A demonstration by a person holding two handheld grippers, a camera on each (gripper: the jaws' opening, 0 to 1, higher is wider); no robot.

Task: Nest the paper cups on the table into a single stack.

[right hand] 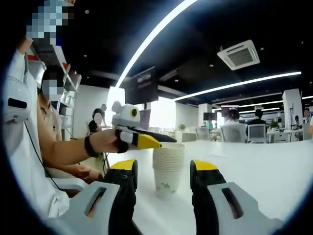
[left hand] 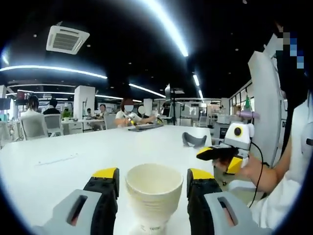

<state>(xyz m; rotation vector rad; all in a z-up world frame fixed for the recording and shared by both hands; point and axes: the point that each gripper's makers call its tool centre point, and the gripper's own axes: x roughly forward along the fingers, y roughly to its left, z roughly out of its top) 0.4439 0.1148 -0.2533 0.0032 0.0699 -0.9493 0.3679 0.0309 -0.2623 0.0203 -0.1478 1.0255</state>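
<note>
White paper, ribbed at the rim: a nested stack of cream paper cups [left hand: 153, 196] stands upright on the wide white table [left hand: 73, 156] in the left gripper view, mouth open twd the camera, several rims showing one inside another. It sits between the 2 black, yellow-tipped jaws of the left gripper [left hand: 152, 177]; jaws stand apart w/ a gap to the cup wall on each side, so open, not gripping. To the right, the right gripper [left hand: 220, 152] shows side-on, held in a person's hand [left hand: 244, 169], well apart from the stack; can't tell from here how its jaws stand. A small dark grey curved object [left hand: 194, 141] lies further back on the table. Seated people [left hand: 129, 116] and white office chairs [left hand: 34, 126] in the bkgd.

Right gripper view: same stack of cups [right hand: 167, 169], green print low on the outer cup, upright on the table [right hand: 274, 166] near its edge. Right gripper [right hand: 164, 171] frames it w/ jaws spread wide, clear of the cup, nothing held. The left gripper [right hand: 146, 141] comes in from the left just beside the stack's rim, held in a hand [right hand: 105, 142] w/ a dark wrist band [right hand: 88, 145].
</note>
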